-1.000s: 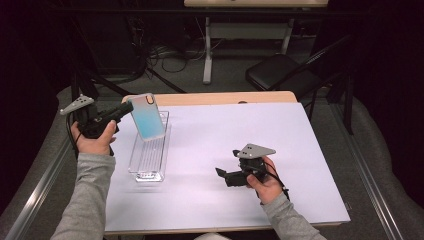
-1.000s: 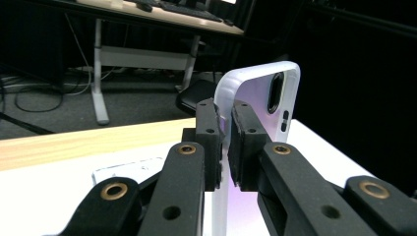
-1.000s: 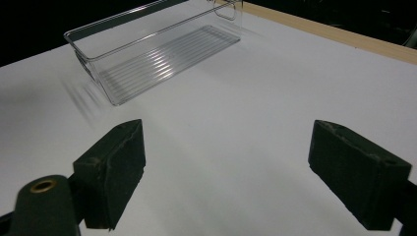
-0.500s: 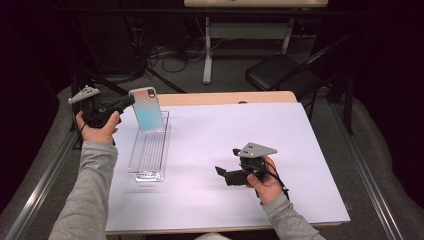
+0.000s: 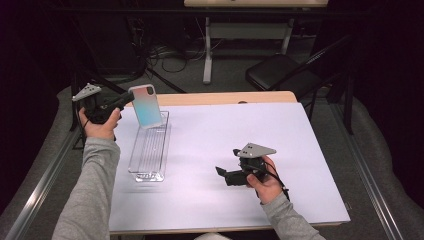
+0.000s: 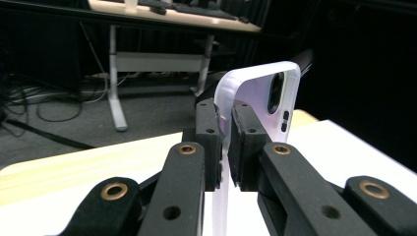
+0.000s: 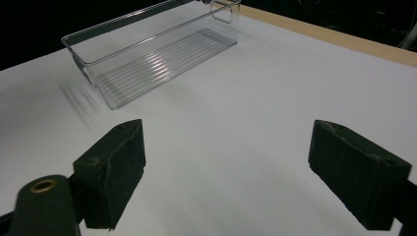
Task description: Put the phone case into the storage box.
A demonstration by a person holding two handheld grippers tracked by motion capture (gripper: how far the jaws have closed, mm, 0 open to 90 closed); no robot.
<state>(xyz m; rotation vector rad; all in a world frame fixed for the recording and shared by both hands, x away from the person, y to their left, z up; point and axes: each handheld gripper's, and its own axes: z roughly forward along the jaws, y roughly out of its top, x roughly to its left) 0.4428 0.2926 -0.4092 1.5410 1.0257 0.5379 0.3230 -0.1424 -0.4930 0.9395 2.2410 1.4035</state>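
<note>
A phone case (image 5: pixel 146 105) with a pink-to-teal back and a white rim is held upright above the far end of a clear plastic bin (image 5: pixel 148 150). My left gripper (image 5: pixel 125 100) is shut on the case's edge, coming in from the left. In the left gripper view the pads (image 6: pixel 209 129) pinch the translucent white rim of the case (image 6: pixel 260 93), camera cut-out at the top. My right gripper (image 5: pixel 221 172) rests low over the white table cover, right of the bin, open with nothing between its jaws. The right gripper view looks past its pads (image 7: pixel 115 157) toward the empty bin (image 7: pixel 152 54).
A white sheet (image 5: pixel 280 150) covers the wooden table (image 5: pixel 225 97). Beyond the far edge stand a black chair (image 5: pixel 280 75), a desk leg (image 5: pixel 207 55) and loose cables on the floor. Metal rails run along both sides of the table.
My left hand has carried the phone case a little to the left and away, toward the bin's far end. The right hand has stayed put.
</note>
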